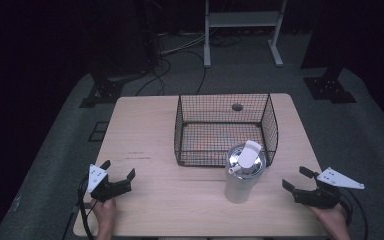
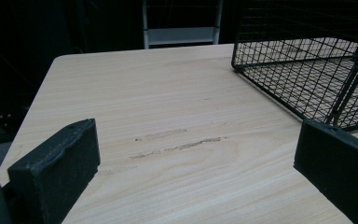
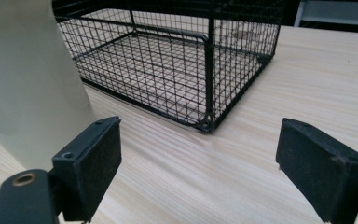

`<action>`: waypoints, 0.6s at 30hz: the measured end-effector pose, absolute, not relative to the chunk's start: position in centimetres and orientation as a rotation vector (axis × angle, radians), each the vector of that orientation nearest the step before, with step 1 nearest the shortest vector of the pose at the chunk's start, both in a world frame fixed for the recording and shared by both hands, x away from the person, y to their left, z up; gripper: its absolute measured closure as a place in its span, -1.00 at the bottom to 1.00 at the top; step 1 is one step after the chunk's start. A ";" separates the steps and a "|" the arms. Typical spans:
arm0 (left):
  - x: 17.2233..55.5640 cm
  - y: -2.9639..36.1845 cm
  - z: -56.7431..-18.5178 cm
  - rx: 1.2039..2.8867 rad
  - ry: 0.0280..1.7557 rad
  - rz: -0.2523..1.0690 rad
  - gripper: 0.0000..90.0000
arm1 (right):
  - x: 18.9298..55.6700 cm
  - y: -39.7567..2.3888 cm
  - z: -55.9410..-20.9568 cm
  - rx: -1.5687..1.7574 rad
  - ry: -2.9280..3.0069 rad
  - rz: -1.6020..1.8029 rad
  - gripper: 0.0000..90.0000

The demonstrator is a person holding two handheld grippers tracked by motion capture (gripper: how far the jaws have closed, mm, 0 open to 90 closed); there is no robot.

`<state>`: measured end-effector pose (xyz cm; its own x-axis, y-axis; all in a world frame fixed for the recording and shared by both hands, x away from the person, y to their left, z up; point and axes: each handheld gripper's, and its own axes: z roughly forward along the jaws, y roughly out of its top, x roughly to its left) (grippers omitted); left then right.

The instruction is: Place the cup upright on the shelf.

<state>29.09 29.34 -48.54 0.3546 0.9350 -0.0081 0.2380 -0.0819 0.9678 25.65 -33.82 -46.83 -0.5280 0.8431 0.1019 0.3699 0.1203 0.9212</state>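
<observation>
Two grippers are resting near the table's (image 1: 145, 200) front edge, jaws spread and holding nothing: left gripper (image 1: 119, 171), right gripper (image 1: 296, 178). Between them one white tumbler (image 1: 241, 184) is standing upright, just before one wire basket (image 1: 225, 131).

No legible text or labels anywhere.

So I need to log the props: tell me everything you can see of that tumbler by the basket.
The tumbler is a tall, pale, slightly tapered cup, seemingly metal, capped by a shiny silver lid with a white flip piece. It stands upright on the wooden table, just outside the wire basket's near right corner. Neither tool touches it; the right tool sits open nearby.
</observation>
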 end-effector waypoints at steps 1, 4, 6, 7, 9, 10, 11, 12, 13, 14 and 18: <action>29.1 29.3 -48.5 1.568 1.088 0.832 -1.00 | 25.7 -33.8 -46.8 1.171 1.954 1.396 -0.70; 29.1 29.3 -48.5 1.569 1.087 0.833 -1.00 | 25.3 -33.5 -46.3 1.136 1.963 1.398 -0.70; 29.1 29.3 -48.5 1.569 1.087 0.833 -1.00 | 25.2 -33.4 -46.2 1.130 1.966 1.397 -0.71; 29.1 29.3 -48.5 1.568 1.086 0.832 -1.00 | 25.1 -33.3 -46.0 1.123 1.965 1.406 -0.71; 29.0 29.4 -48.5 1.568 1.083 0.831 -1.00 | 24.7 -33.0 -45.7 1.101 1.972 1.420 -0.71; 29.0 29.4 -48.5 1.568 1.082 0.831 -1.00 | 24.4 -32.6 -45.5 1.082 1.978 1.429 -0.71; 29.0 29.4 -48.5 1.568 1.082 0.831 -1.00 | 24.4 -32.6 -45.5 1.082 1.978 1.429 -0.71; 29.0 29.4 -48.5 1.568 1.081 0.831 -1.00 | 24.2 -32.3 -45.3 1.055 1.990 1.439 -0.71; 29.0 29.4 -48.5 1.567 1.080 0.831 -1.00 | 24.2 -32.3 -45.3 1.055 1.990 1.439 -0.71; 29.0 29.4 -48.5 1.567 1.079 0.831 -1.00 | 23.8 -31.9 -45.1 1.031 2.000 1.462 -0.71; 29.0 29.4 -48.5 1.561 1.081 0.830 -1.00 | 23.4 -30.9 -44.6 0.978 2.029 1.507 -0.71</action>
<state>29.04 29.44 -48.51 0.3591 0.9332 -0.0106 0.2305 -0.0777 0.9700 23.45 -30.94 -44.59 -0.6597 0.7482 0.0701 0.2831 0.1611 0.9455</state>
